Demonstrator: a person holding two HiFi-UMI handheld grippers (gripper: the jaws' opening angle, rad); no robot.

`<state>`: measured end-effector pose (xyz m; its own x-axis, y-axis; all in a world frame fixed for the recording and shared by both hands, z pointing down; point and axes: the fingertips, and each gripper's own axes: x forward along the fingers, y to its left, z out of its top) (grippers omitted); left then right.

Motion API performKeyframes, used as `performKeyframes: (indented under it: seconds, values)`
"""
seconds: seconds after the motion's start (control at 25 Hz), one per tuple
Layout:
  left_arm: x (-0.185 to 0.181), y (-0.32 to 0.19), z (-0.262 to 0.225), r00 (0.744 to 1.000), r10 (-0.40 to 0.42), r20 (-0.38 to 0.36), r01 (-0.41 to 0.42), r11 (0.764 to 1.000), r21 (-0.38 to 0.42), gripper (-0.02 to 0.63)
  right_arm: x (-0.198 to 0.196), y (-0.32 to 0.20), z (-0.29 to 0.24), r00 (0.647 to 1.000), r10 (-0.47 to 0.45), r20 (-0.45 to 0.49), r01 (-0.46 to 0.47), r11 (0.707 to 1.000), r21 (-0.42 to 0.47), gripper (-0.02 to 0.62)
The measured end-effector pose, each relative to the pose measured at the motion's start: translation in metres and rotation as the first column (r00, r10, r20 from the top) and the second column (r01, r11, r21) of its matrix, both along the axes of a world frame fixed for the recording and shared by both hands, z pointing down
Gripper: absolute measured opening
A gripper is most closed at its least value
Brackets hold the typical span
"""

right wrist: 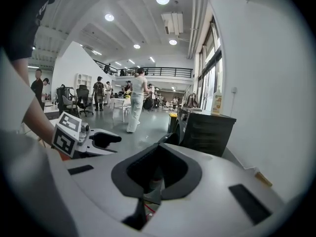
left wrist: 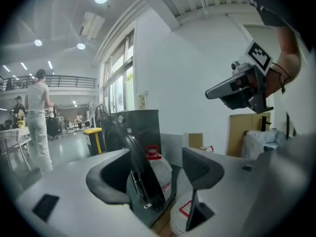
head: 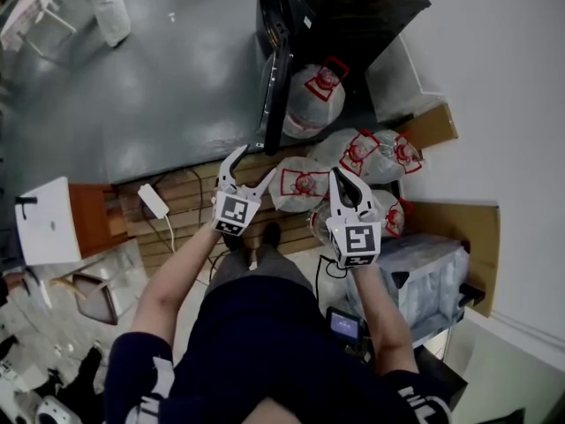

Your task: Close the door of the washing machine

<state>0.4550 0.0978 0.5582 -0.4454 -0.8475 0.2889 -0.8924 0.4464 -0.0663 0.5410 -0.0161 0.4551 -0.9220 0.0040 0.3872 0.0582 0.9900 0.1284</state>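
Two grippers we hold short of the washer (head: pixel 353 11): left gripper (head: pixel 255 162) with jaws wide apart and empty, right gripper (head: pixel 339 177) with jaws together. Its door (head: pixel 275 69) stands swung open, a jug (head: pixel 313 100) just beside.

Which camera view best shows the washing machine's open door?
The left gripper view: the dark round washing machine door stands large beyond the open jaws of the left hand-held gripper. The head view shows it edge-on from above; the right gripper view shows only a dark sliver of it.
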Motion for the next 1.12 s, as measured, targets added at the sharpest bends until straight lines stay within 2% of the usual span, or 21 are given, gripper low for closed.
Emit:
performKeyframes:
  seconds: [0.24,0.68,0.84,0.96,1.12]
  values:
    - [-0.008,-0.035,0.056,0.999,-0.034,-0.037,0.031,0.997,-0.077,0.319,0.014,-0.016,0.016,0.999,0.030,-0.038,-0.030,1.000,-0.001,0.020]
    - [-0.028,-0.071,0.137,0.990,-0.138,-0.024,0.130,0.968,-0.213,0.318,0.036,-0.037,0.051,0.993,0.060,-0.103,-0.062,0.998,-0.017,0.020]
    - [-0.037,-0.077,0.154,0.984,-0.178,-0.019,0.169,0.957,-0.234,0.311,0.038,-0.043,0.058,0.991,0.065,-0.117,-0.068,0.997,-0.019,0.020]
    - [-0.046,-0.078,0.163,0.976,-0.218,-0.011,0.209,0.947,-0.242,0.275,0.041,-0.045,0.065,0.990,0.065,-0.123,-0.068,0.997,-0.024,0.020]
    - [-0.051,-0.083,0.180,0.971,-0.240,-0.018,0.226,0.936,-0.269,0.273,0.045,-0.049,0.074,0.988,0.066,-0.137,-0.070,0.997,-0.024,0.020]
